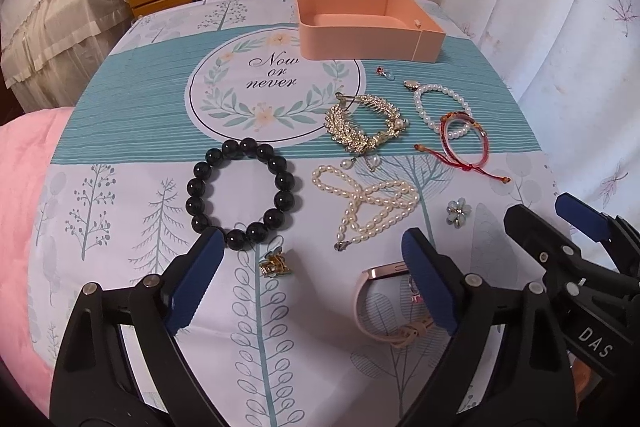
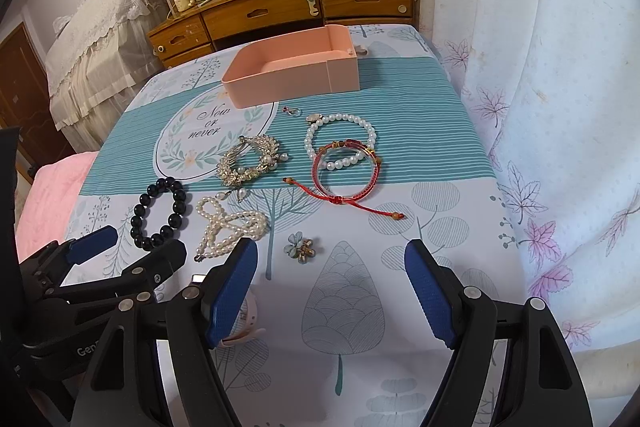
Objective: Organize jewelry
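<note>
- The left gripper (image 1: 310, 267) stands wide, nothing between its blue pads; a small gold clasp-like piece (image 1: 275, 267) lies on the cloth right in the gap, closest of all the jewelry.
- Just beyond the left pad sits the black bead bracelet (image 1: 244, 193), a flat ring with no long axis; a grip would have to pinch across one side of the ring.
- The pink-strapped watch (image 1: 384, 307) lies partly behind the left gripper's right finger, its strap curling toward the camera.
- The right gripper (image 2: 331, 287) is also spread wide and empty, over bare tablecloth (image 2: 400, 367); the blue flower brooch (image 2: 299, 247) lies just ahead of it, slightly left of centre.
- The pink open box (image 1: 372, 31), presumably the destination, sits empty at the far side of the table, well apart from both grippers, beyond the gold leaf hair comb (image 1: 362, 125) and pearl necklace (image 1: 368, 207).
- Judgement: the left hand is nearer the gold piece and black bracelet; the right is nearer the brooch and the red cord bracelet (image 2: 346, 175).
</note>
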`<state>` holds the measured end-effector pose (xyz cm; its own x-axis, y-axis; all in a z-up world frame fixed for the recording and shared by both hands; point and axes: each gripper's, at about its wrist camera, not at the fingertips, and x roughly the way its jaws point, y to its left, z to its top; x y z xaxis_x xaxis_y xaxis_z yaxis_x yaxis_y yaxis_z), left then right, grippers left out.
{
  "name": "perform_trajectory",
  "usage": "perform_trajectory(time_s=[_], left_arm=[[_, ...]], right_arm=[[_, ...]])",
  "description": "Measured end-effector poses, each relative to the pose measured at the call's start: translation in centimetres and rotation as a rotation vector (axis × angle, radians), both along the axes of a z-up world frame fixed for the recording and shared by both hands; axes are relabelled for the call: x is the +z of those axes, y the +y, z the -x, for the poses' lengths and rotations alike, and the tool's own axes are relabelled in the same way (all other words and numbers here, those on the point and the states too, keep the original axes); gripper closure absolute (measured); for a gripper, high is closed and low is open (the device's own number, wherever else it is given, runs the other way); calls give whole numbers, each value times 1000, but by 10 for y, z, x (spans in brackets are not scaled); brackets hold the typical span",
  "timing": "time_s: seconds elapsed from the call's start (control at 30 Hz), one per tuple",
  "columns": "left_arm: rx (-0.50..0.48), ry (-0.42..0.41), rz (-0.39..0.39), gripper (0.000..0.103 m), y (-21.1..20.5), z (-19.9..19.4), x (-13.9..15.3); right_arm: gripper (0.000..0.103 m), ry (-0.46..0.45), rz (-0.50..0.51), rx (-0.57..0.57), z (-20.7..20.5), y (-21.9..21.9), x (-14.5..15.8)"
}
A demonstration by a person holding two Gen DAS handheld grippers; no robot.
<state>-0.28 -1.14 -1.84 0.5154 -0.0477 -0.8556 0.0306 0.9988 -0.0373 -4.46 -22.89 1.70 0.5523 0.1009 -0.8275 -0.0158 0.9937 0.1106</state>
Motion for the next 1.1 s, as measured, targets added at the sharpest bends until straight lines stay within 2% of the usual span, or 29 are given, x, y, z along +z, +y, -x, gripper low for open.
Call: perform_trajectory(time_s=[0.23, 0.4, 0.6, 0.87, 1.1], left_arm=[[5, -6, 9, 14, 2, 1, 0], [13, -7, 18, 24, 6, 3, 1], [25, -2, 22, 24, 12, 4, 0], [37, 4, -13, 24, 25, 5, 0], [22, 2, -26, 24, 40, 4, 3]], right_arm=[[26, -1, 3, 2, 0, -3, 1], [26, -8, 17, 4, 3, 1, 3], [26, -18, 24, -1, 7, 3, 7], [26, -23, 37, 29, 10, 14, 9], [26, 26, 7, 101, -1, 20, 14]])
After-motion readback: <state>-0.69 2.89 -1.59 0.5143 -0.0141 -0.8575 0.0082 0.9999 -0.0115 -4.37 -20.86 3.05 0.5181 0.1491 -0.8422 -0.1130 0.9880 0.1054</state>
